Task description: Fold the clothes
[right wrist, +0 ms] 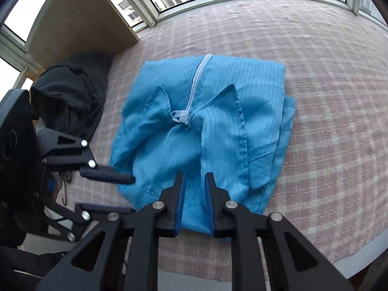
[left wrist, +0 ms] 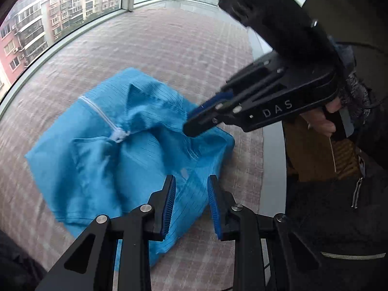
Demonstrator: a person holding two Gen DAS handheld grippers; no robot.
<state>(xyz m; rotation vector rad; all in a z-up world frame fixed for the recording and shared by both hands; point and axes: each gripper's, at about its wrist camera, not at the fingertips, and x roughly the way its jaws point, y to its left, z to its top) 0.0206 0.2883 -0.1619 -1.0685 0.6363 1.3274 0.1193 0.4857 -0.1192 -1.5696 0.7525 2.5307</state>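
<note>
Blue garment (right wrist: 206, 126), a thin pinstriped jacket with a white zipper (right wrist: 194, 92), lies folded into a compact, roughly square bundle on the checked pink cover of the bed (right wrist: 327, 84). Its collar points are spread to either side of the zipper pull, and the zipper line runs straight away from the person toward the windows. A sleeve or side panel bulges out past the bundle's right edge, so the packet is not quite tidy there.

Both tools hover at the near hem. The right gripper (right wrist: 195, 201) sits over the middle of that hem, its fingers parted by a narrow gap and holding nothing. The left gripper (left wrist: 191, 203) is off the near left corner, fingers spread wider, also holding nothing.

From this alone, the bundle could be awaiting another fold or be finished and just released. Either way the cloth lies directly ahead of both sets of fingers, the right one nearer its centre.

A dark bag (right wrist: 68, 97) rests to the left beside the bed.
</note>
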